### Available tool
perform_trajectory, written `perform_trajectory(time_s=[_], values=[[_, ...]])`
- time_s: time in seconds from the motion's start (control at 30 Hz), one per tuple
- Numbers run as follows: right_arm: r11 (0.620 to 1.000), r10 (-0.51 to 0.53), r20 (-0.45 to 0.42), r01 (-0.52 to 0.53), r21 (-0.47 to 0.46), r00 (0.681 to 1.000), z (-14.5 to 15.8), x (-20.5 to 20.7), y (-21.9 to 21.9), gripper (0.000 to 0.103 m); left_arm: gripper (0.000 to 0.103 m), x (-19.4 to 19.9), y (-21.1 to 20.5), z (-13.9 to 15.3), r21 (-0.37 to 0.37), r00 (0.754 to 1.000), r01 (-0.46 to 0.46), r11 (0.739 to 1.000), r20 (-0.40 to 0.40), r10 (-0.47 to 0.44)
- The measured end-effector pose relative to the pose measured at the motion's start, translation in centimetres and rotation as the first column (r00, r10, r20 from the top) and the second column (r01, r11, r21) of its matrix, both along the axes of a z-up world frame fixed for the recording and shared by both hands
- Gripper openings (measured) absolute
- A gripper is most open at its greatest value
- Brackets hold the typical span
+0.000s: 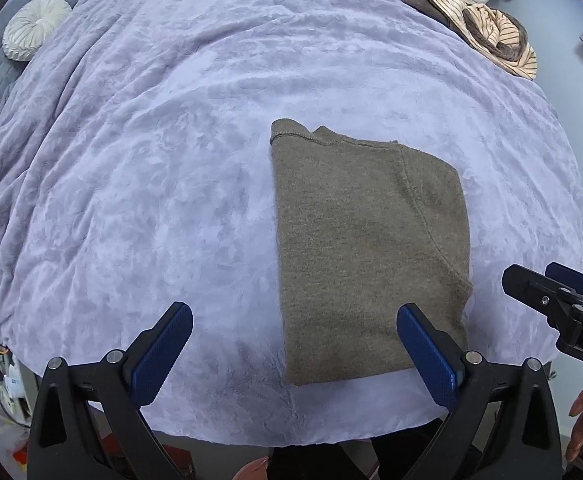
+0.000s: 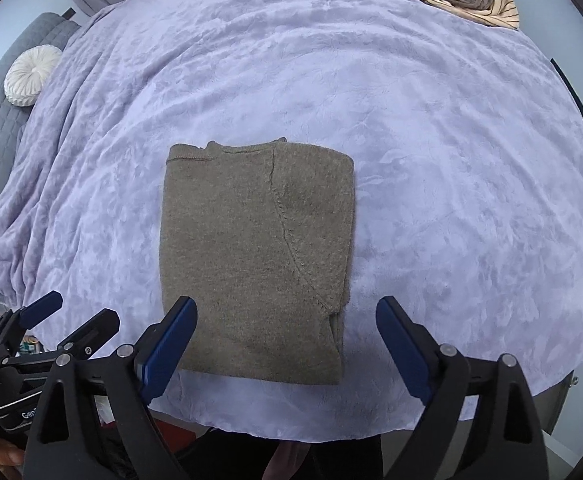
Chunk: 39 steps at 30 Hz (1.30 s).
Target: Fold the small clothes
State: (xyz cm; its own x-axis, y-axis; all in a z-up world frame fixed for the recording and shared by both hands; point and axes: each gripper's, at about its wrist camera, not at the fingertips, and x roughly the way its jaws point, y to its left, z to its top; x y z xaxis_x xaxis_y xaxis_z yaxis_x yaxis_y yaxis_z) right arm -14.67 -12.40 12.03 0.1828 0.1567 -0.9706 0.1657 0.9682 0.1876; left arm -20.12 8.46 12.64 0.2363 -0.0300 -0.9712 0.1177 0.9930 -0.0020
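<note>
An olive-brown knit garment [image 1: 367,248] lies folded into a flat rectangle on the lilac plush blanket [image 1: 151,168], near the bed's front edge. My left gripper [image 1: 293,312] hovers above its near left corner, open, nothing between the blue pads [image 1: 163,356]. In the right wrist view the same garment [image 2: 255,256] lies flat, and my right gripper [image 2: 285,308] stands open over its near edge, not touching it. Each gripper shows at the side of the other's view: the right gripper [image 1: 547,276] and the left gripper [image 2: 79,312].
A heap of brown, striped and black clothes [image 1: 487,20] lies at the far right of the bed. A round white pleated cushion [image 1: 35,28] rests on a grey quilted headboard at far left. The bed edge [image 2: 291,428] runs just below the grippers.
</note>
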Motion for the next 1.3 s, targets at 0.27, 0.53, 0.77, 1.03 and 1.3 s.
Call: perform_trajectory(time_s=[0.27, 0.53, 0.77, 1.03, 1.3], values=[[0.997, -0.010, -0.018, 0.008, -0.080, 1.000, 0.6, -0.3, 0.3, 0.093, 0.102, -0.1, -0.1, 0.7, -0.013, 1.000, -0.016, 1.000, 0.003, 0.016], [0.995, -0.003, -0.006, 0.003, -0.103, 1.000, 1.2, -0.2, 0.6, 0.093, 0.102, -0.2, -0.5, 0.8, 0.016, 1.000, -0.008, 1.000, 0.008, 0.008], [0.994, -0.003, -0.004, 0.003, -0.107, 1.000, 1.2, -0.2, 0.7, 0.093, 0.102, -0.2, -0.3, 0.7, 0.034, 1.000, -0.004, 0.999, 0.011, 0.003], [0.993, 0.006, -0.004, -0.006, -0.114, 1.000, 1.4, -0.3, 0.8, 0.093, 0.102, -0.1, -0.1, 0.6, 0.026, 1.000, -0.007, 1.000, 0.001, 0.007], [0.993, -0.001, -0.008, 0.000, -0.118, 1.000, 1.3, -0.4, 0.8, 0.093, 0.102, 0.0, 0.2, 0.4, 0.030, 1.000, -0.006, 1.000, -0.005, 0.006]])
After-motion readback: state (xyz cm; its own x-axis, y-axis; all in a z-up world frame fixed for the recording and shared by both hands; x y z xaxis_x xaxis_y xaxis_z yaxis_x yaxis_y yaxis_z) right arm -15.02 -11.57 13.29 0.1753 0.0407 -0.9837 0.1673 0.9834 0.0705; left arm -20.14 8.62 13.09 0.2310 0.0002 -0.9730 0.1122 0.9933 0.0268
